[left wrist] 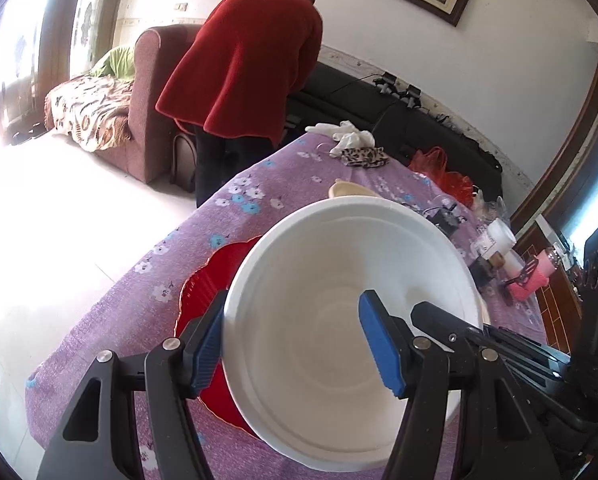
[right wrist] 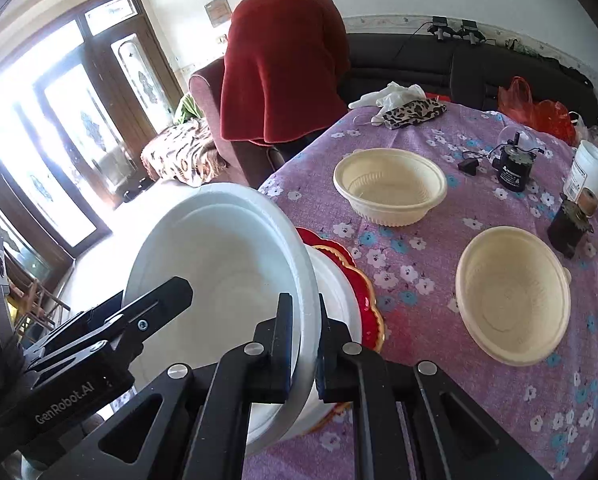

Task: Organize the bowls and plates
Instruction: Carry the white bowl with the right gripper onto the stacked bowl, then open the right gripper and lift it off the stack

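Note:
A large white bowl (left wrist: 339, 320) hangs tilted over a red scalloped plate (left wrist: 211, 280) at the near-left corner of the table. My right gripper (right wrist: 303, 312) is shut on the white bowl's (right wrist: 227, 272) rim, one finger inside and one outside. My left gripper (left wrist: 295, 320) straddles the opposite rim. Its left pad (left wrist: 207, 344) touches the rim's outer edge. Its right pad (left wrist: 379, 344) stands inside the bowl, away from the wall. Two cream bowls (right wrist: 391, 188) (right wrist: 515, 296) sit upright on the cloth to the right. The red plate (right wrist: 367, 300) shows beneath the white bowl.
The purple flowered tablecloth (right wrist: 419, 380) ends just left of the red plate. A person in a red top (right wrist: 283, 68) bends over a black sofa beyond the table. White gloves and a leopard cloth (right wrist: 411, 110), a black motor (right wrist: 513, 168) and a white jar (right wrist: 587, 172) lie further back.

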{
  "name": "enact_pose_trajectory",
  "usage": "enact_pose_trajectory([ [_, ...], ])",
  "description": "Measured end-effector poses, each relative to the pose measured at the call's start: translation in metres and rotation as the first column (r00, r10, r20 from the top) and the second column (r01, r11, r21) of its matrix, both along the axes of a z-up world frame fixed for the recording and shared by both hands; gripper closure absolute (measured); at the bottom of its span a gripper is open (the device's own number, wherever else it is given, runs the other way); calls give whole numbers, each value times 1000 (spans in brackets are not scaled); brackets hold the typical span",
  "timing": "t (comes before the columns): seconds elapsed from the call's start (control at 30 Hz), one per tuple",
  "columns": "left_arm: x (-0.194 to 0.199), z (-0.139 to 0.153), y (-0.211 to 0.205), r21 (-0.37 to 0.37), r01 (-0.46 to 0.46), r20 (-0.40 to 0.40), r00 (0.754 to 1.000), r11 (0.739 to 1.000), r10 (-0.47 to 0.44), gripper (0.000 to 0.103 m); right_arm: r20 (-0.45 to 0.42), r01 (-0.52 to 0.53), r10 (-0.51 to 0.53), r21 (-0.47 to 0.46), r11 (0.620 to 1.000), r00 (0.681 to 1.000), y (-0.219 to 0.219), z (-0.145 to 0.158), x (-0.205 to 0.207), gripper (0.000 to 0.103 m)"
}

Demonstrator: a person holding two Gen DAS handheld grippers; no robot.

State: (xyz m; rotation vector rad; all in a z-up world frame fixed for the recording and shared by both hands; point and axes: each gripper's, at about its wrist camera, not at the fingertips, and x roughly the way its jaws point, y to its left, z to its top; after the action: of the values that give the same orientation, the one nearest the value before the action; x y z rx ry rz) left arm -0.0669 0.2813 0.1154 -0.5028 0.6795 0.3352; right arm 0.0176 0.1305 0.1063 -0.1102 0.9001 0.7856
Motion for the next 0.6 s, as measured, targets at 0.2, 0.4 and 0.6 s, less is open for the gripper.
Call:
enact_pose_trajectory([
  [0.2,9,-12,10,-6,2,-21,1000,1000,-2,38,42,34,-32,-40,999,999,8,-8,3,91],
  [0.4,1,-11,16,-32,-16,0,1000,999,16,35,61,56,-56,1,998,997,5,-7,6,75],
  [0.6,-22,3,13,-18,-44,60,997,999,45,30,134,51,-57,46,998,989,0,9,-6,51],
])
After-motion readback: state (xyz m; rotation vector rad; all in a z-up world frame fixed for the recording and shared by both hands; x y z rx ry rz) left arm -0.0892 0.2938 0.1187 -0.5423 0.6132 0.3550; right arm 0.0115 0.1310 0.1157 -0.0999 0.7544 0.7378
